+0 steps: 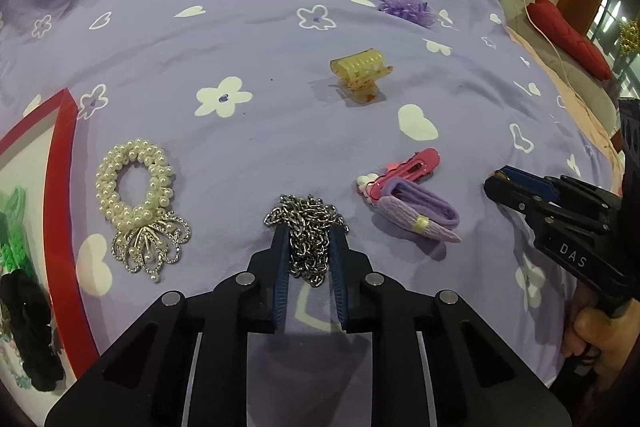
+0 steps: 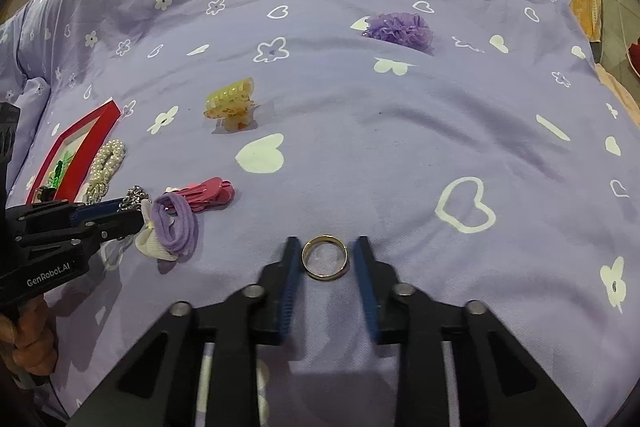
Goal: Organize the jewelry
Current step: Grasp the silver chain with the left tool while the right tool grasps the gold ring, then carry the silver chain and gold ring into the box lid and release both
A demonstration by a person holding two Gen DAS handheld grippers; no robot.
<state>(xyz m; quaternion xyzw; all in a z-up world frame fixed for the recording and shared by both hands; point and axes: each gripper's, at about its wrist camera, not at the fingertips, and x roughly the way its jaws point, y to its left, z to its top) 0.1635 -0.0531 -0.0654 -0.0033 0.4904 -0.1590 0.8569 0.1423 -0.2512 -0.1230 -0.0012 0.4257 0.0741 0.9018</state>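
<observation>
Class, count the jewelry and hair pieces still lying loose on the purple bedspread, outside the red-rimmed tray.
7: pearl bracelet, silver chain between the left gripper's fingers, pink hair clip, purple hair tie, yellow claw clip, purple flower, ring. Others may be hidden.

Both wrist views look forward, low and close over the bed (image 1: 240,39); both share the yellow claw clip (image 1: 360,75).
</observation>
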